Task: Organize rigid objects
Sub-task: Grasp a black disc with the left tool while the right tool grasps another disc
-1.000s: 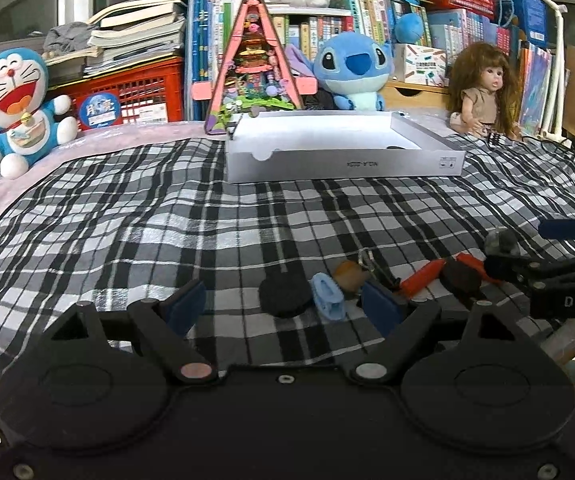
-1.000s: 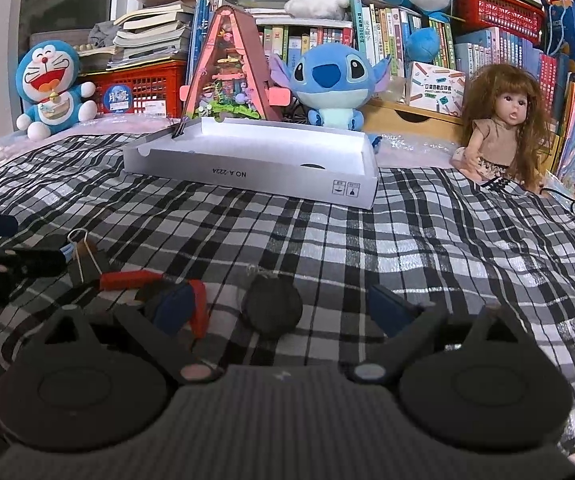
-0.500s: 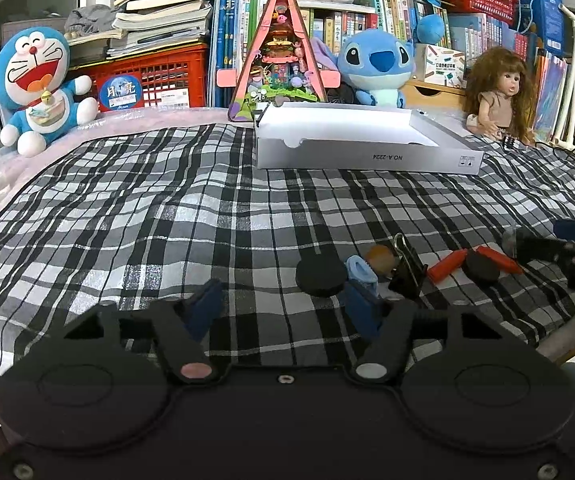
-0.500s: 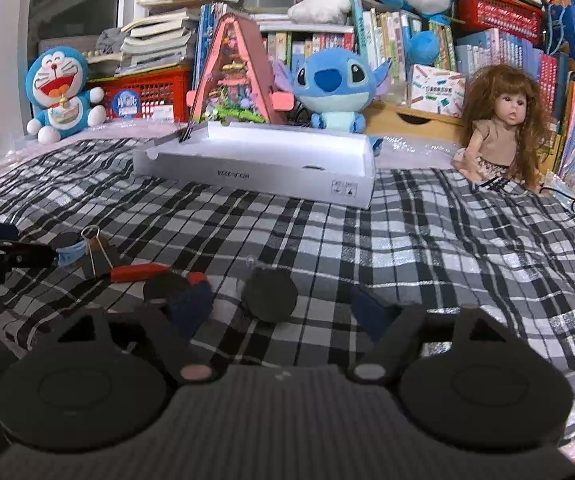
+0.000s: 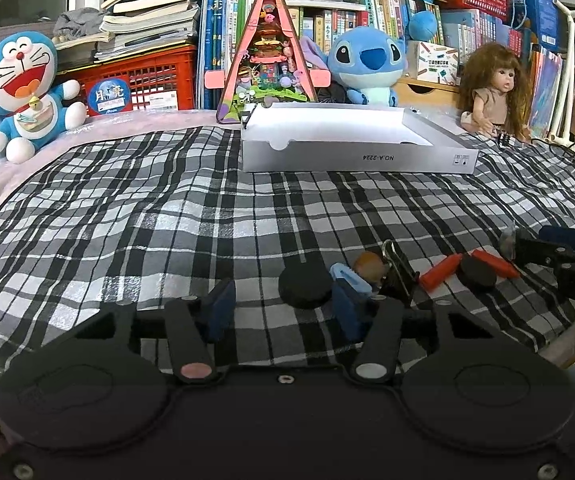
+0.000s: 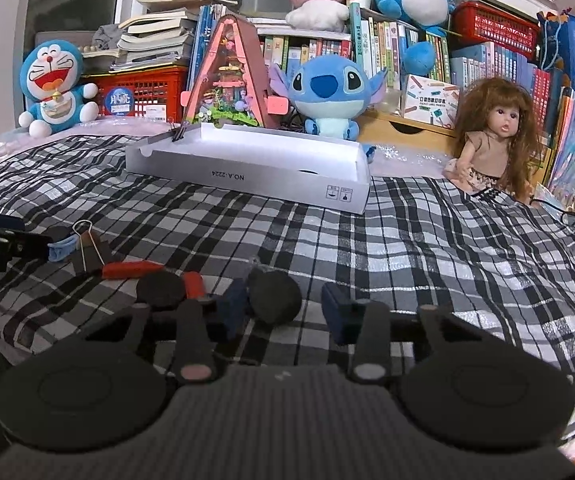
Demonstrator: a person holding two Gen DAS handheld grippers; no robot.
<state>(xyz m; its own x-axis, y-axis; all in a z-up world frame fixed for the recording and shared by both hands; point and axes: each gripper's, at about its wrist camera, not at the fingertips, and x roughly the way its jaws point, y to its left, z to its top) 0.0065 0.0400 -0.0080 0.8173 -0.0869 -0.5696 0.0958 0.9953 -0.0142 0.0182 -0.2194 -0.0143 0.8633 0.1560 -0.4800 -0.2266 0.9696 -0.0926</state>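
A: Where do the two grippers sit?

B: Both are low over the checked cloth (image 5: 135,216) at its near edge. The left gripper (image 5: 283,310) has its jaws apart and empty, with a black disc (image 5: 305,288) lying on the cloth just ahead, between the two blue pads and nearer the right one. The right gripper (image 6: 283,310) also has its jaws apart, holding nothing. A second black disc (image 6: 274,296) lies in that gap, close beside the left pad.

A: And the rest of the small things?

B: They are strung in a row along the near edge. In the left view, a light blue clip (image 5: 351,278) is just right of the first disc, then a brown ball (image 5: 369,265), a black binder clip (image 5: 397,276) with wire handles, and two red sticks (image 5: 439,271) with a third black disc (image 5: 477,273) between them. The right gripper's fingers reach in at the far right of that view.

A: Where is the box?

B: The white box (image 5: 359,158) lies open farther back on the cloth, well apart from the row. Its near wall hides most of the inside. Behind it stand a Doraemon plush (image 5: 23,92), a triangular toy house (image 5: 267,60), a Stitch plush (image 5: 367,64) and a doll (image 5: 491,88), with bookshelves beyond.
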